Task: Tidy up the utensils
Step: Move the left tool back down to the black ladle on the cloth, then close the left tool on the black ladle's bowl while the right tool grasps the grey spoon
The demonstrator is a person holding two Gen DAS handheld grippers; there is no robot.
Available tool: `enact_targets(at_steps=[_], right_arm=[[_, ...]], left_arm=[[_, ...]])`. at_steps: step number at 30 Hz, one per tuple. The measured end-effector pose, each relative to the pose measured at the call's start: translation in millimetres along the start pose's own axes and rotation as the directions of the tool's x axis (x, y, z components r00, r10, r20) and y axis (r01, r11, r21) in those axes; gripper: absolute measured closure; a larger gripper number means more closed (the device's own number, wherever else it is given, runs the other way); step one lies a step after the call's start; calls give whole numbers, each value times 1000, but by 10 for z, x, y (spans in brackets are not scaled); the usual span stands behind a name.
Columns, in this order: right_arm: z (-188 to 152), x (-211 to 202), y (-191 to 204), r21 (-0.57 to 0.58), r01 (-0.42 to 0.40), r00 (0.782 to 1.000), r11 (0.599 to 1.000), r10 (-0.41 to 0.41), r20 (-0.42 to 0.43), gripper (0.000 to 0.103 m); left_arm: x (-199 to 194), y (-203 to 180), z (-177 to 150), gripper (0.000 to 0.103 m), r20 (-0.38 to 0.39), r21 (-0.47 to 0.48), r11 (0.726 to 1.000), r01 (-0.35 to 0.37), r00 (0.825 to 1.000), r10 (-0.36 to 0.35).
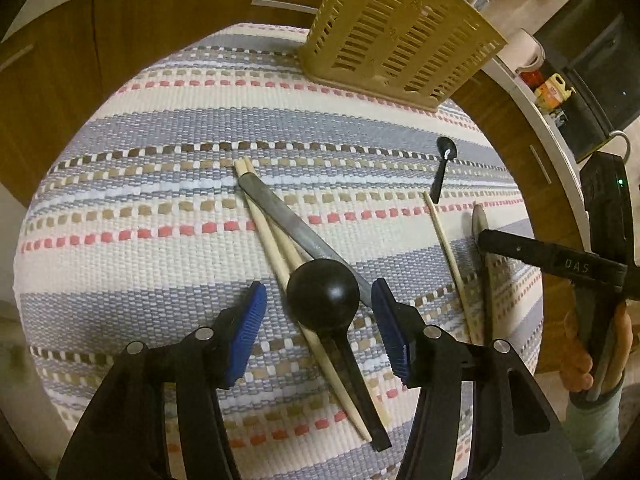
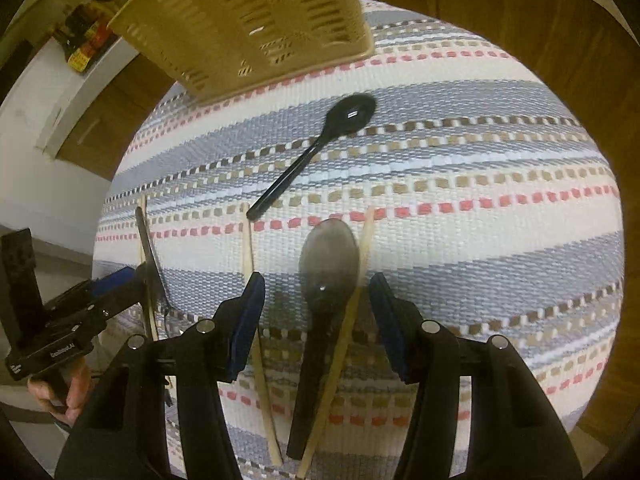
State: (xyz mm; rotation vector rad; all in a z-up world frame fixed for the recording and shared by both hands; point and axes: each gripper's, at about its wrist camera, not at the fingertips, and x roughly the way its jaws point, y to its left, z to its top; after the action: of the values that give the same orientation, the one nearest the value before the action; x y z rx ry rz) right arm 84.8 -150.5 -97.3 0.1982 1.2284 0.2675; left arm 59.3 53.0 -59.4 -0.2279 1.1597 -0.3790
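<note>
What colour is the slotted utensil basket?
Tan; the basket shows best in the left wrist view.

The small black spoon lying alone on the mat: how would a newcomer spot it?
Start at the tan slotted utensil basket at the far edge of the striped woven mat. Just in front of it lies the small black spoon, glossy, apart from the crossed piles of chopsticks and larger spoons nearer the cameras.
</note>
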Motion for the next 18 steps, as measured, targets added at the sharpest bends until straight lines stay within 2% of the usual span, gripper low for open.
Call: enact_targets(at_steps=[3,7,12,15,17,18], right_arm=[[10,65,108,-34,38,999,999,-37,20,52],[14,125,202,-63,70,997,996,-69,19,52],[17,190,341,-115,133,991,984,-130,27,52],[15,241,433,-150,169,985,974,-165,41,52],[1,252,455,-158,166,986,973,-160,52,54],[-2,250,457,-162,170,985,972,-162,59,62]], left_arm=[[51,-97,25,46,-1,16,1000,-25,1000,25],[120,-238,-2,46,7,69,993,-96,995,95],[195,-423,-82,48,34,141,967,-214,977,211],[195,-466,-86,54,36,157,963,-219,976,216],[170,-457,-88,59,26,162,964,-209,978,207],[163,-453,-83,63,24,160,966,-202,979,201]])
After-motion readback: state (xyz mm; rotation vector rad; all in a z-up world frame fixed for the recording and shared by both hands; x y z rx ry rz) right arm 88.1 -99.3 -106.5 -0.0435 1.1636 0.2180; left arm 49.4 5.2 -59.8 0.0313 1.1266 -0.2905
